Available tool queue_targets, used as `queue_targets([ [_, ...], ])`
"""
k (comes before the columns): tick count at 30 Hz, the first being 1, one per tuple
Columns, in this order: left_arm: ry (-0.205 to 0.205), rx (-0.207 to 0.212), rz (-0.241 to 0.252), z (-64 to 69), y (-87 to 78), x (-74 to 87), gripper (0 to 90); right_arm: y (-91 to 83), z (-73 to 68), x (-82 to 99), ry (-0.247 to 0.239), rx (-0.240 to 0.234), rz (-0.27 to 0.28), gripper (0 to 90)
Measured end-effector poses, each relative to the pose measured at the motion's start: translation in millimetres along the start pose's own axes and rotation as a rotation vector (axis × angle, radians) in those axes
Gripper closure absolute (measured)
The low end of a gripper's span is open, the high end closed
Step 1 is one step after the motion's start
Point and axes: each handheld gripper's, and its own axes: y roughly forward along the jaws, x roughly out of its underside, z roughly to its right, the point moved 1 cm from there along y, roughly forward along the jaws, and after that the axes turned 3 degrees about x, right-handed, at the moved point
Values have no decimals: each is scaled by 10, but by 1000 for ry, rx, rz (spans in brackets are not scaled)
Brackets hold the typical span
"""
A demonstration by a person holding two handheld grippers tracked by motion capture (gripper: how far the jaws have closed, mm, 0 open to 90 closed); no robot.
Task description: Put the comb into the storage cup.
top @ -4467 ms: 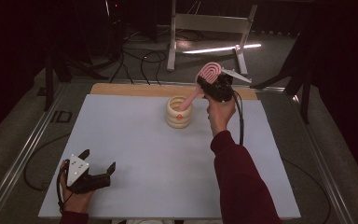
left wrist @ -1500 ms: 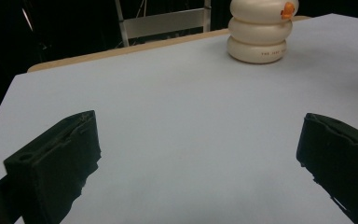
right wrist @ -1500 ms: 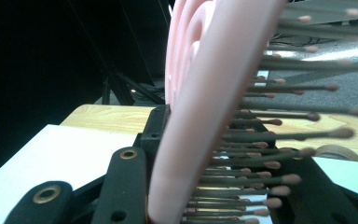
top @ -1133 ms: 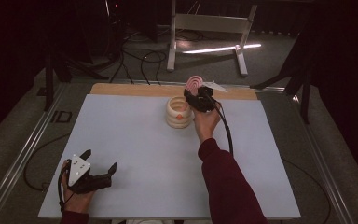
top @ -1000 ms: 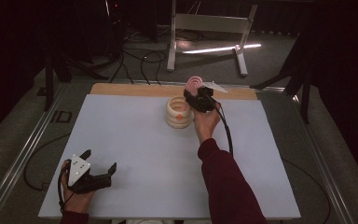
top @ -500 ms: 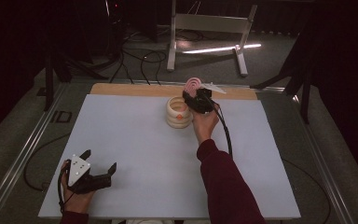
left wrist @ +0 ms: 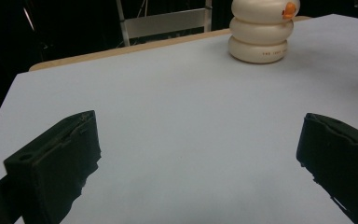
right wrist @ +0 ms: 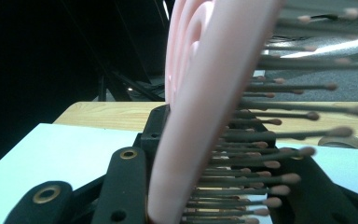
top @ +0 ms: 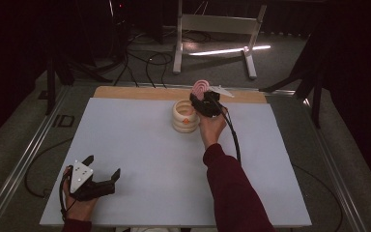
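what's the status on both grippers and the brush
Left gripper open, idle at near left of table. Right gripper shut on pink hairbrush, beside cream ringed holder. Nothing in the way.

Bare table (top: 140, 159) lies open everywhere; only the ringed cup (top: 185, 116) apparently blocks the far middle.

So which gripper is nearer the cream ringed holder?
Right. The right gripper, shut on a pink hairbrush, sits beside the cream ringed holder; the left gripper rests open at the table's near left corner.
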Motion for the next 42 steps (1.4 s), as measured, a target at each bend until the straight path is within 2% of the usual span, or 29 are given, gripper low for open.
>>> queue_targets([
  [12, -1, 0, 0, -2, -2, 2, 2, 27, -43, 42, 34, -35, 4, 618],
  [31, 0, 2, -5, 2, 5, 7, 3, 57, -64, 34, 48, -42, 7, 616],
  [42, 1, 2, -4, 6, 4, 8, 2, 63, -3, 30, 76, -52, -3, 615],
])
